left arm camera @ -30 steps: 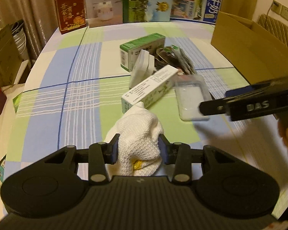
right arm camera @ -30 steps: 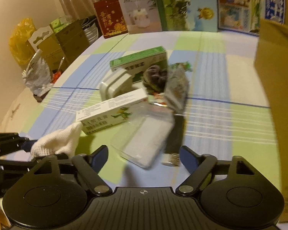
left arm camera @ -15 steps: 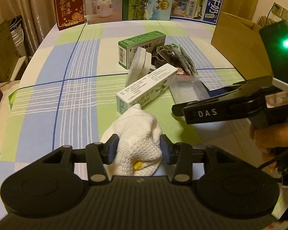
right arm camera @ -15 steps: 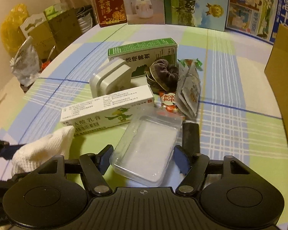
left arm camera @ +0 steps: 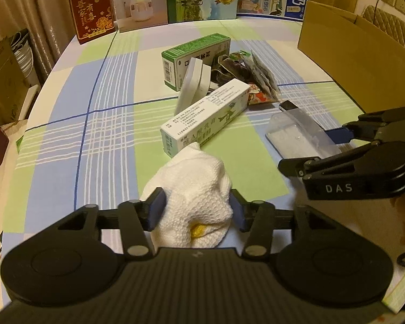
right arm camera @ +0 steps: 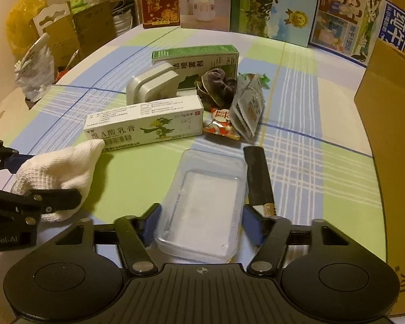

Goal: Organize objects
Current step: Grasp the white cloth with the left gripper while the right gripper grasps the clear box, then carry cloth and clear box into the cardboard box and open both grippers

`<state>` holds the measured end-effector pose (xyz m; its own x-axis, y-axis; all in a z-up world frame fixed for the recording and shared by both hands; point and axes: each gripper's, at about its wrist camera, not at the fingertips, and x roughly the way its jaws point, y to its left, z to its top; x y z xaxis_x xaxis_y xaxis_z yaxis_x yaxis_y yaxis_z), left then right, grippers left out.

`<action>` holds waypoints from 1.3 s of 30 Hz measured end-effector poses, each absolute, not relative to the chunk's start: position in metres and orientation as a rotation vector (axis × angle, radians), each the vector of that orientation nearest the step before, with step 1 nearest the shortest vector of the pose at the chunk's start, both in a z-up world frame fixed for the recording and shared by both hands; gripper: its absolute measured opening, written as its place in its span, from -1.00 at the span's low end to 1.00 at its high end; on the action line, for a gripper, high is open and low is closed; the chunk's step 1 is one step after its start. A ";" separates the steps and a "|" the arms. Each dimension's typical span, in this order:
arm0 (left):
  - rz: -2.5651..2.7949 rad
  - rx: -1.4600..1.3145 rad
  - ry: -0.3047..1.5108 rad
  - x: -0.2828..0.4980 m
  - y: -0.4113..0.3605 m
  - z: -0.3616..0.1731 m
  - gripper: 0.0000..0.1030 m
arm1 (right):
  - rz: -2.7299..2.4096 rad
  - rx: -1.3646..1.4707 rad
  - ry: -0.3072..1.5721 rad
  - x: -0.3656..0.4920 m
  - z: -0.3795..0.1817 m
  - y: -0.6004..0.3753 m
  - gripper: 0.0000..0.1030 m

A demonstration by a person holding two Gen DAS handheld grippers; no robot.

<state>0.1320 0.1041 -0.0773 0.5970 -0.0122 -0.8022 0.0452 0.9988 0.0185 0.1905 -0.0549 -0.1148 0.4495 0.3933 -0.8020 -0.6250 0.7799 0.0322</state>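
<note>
Checked green, blue and white cloth covered the desk [left arm camera: 67,140], where my left hand-held gripper [left arm camera: 197,210] was clamped on a white knitted cloth bundle [left arm camera: 194,197]. My right hand-held gripper [right arm camera: 202,218] had just been closing around a clear rectangular plastic case [right arm camera: 205,202] lying flat beside a black lighter [right arm camera: 257,178]; I couldn't tell whether its pads touched it.
</note>
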 end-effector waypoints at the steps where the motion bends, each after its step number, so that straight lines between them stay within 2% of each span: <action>1: -0.030 0.030 0.930 0.132 0.104 -0.075 -0.32 | 0.643 -0.278 0.913 0.191 -0.114 -0.056 0.08; 3: -0.030 0.013 0.926 0.131 0.104 -0.069 -0.46 | 0.646 -0.264 0.914 0.189 -0.109 -0.059 0.06; 5: -0.037 0.006 0.915 0.130 0.100 -0.062 -0.48 | 0.642 -0.269 0.887 0.184 -0.102 -0.064 0.06; 12: -0.059 0.008 0.859 0.126 0.071 -0.029 -0.49 | 0.601 -0.187 0.841 0.169 -0.069 -0.102 0.06; 20: -0.154 0.014 0.736 0.136 0.005 0.027 -0.49 | 0.521 -0.099 0.711 0.178 0.017 -0.163 0.06; 25: -0.243 -0.019 0.652 0.155 -0.050 0.059 -0.48 | 0.394 -0.102 0.650 0.190 0.051 -0.224 0.06; 37: -0.445 -0.024 0.648 0.218 -0.182 0.055 -0.47 | 0.169 -0.040 0.698 0.218 0.038 -0.354 0.06; 39: -0.453 -0.027 0.651 0.228 -0.193 0.049 -0.41 | 0.166 -0.015 0.708 0.223 0.034 -0.364 0.06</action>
